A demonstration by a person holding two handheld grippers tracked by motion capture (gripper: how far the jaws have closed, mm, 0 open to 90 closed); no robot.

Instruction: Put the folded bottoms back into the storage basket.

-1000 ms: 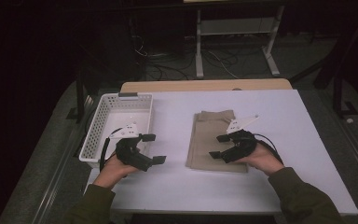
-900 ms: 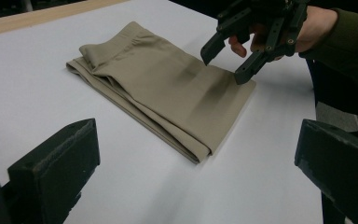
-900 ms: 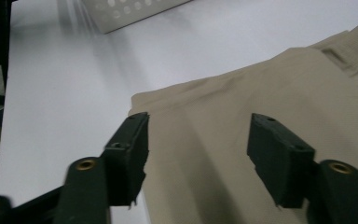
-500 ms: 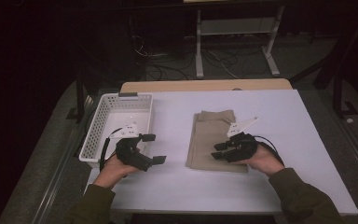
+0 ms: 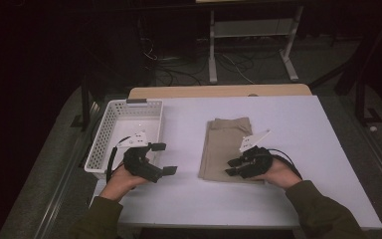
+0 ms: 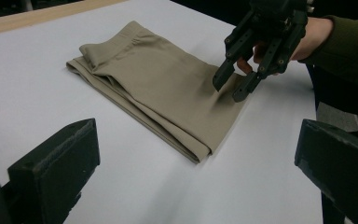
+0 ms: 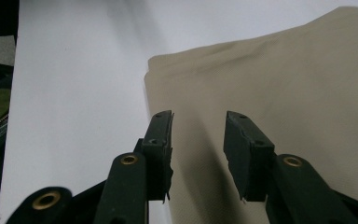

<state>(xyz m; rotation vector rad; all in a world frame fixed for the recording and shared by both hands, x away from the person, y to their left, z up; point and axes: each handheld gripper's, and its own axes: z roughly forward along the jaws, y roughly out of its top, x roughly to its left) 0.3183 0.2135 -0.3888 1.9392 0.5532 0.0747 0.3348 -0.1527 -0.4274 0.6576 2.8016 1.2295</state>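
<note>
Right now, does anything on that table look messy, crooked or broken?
Nothing stands out. The tan folded trousers lie flat and neat on the white table, the white basket sits squarely at its left edge, and both grippers, left and right, are open with no damage showing.

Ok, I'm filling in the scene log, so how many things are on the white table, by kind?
Folded trousers: 1
Basket: 1
Hand-held grippers: 2, left and right
Total: 4
</note>
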